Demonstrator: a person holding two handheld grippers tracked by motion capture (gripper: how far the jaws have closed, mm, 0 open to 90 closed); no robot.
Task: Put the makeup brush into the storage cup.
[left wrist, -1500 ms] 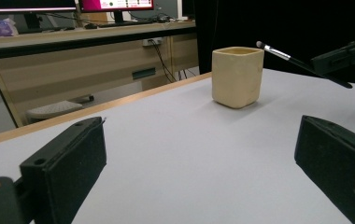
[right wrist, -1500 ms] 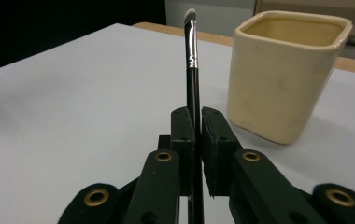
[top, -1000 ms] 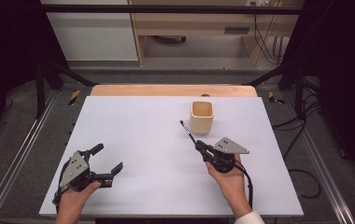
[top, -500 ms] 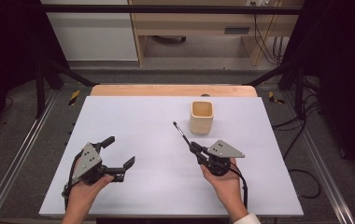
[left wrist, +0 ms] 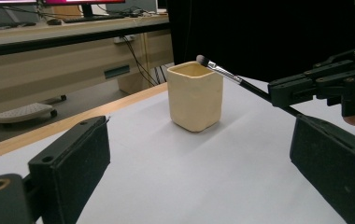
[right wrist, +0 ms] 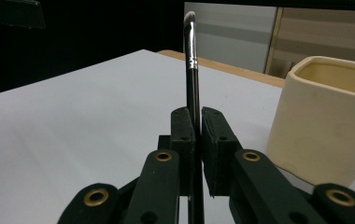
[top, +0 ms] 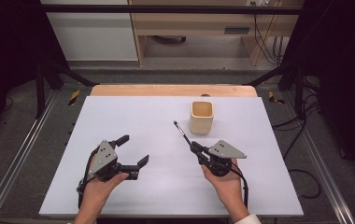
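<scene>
Right gripper [top: 195, 147] pinching brush [top: 181, 131], cup [top: 201, 117] just ahead; left gripper [top: 133, 151] jaws spread, empty.
Risk: thin handle could swivel in the jaws, tip clips rim, cup tips on worktop [top: 133, 116].

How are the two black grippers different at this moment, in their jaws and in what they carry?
The left black gripper has its jaws spread wide with nothing between them; the right black gripper has its jaws closed on a thin black makeup brush with a silver ferrule.

The left one stands farther from the cream square ceramic cup; the right one is close beside it, brush tip raised.

Both are hand-held above the white table.
</scene>
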